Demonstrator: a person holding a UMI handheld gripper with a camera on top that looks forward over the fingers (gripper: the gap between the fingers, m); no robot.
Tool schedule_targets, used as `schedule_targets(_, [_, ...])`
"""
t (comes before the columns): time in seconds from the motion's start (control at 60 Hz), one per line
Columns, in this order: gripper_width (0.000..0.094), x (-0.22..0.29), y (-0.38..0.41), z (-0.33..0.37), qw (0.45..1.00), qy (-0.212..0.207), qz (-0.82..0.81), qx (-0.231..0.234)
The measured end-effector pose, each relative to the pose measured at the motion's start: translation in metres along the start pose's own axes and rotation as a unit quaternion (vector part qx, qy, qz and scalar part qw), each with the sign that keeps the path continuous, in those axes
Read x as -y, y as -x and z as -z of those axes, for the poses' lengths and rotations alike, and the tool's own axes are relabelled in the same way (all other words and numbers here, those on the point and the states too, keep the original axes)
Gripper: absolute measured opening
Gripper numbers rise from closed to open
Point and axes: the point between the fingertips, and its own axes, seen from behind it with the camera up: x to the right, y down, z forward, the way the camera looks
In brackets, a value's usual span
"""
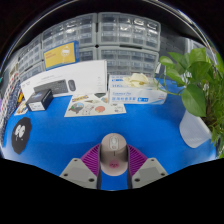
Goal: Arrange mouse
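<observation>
The mouse (113,151) sat between the fingers of our gripper (113,170), its rounded grey back facing us, and both purple pads (95,158) seemed pressed to its flanks, though the low angle left a sliver of doubt. We judged it clamped at the sides so it could be lifted or slid without tipping. It lay low over the blue table (60,140), likely resting there. Beyond it lay a printed sheet (95,103) and a white box (136,91), with a black device (40,99) off to one side and a potted plant (200,85) to the other, leaving open space for placing it.
</observation>
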Motion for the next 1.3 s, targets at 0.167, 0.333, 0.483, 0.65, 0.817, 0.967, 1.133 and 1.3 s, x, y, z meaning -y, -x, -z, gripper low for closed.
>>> schedule_targets(0.167, [0.0343, 0.024, 0.005, 0.016, 0.999, 0.007, -0.029, -0.034])
schedule_targets(0.333, [0.0344, 0.132, 0.052, 0.085, 0.992, -0.095, -0.03, -0.076])
schedule_targets(0.483, [0.0346, 0.206, 0.146, 0.144, 0.984, -0.168, -0.02, -0.06])
schedule_targets(0.65, [0.0343, 0.222, 0.268, 0.155, 0.983, -0.184, 0.0, -0.007])
schedule_targets(0.817, [0.0342, 0.169, 0.364, 0.11, 0.99, -0.132, 0.013, 0.04])
schedule_targets(0.967, [0.0339, 0.098, 0.404, 0.059, 0.996, -0.066, 0.024, 0.052])
schedule_targets(1.133, [0.034, 0.032, 0.419, 0.02, 0.998, -0.011, 0.029, 0.055])
schedule_targets(1.3, [0.0341, 0.001, 0.417, 0.005, 0.997, -0.016, 0.06, 0.051])
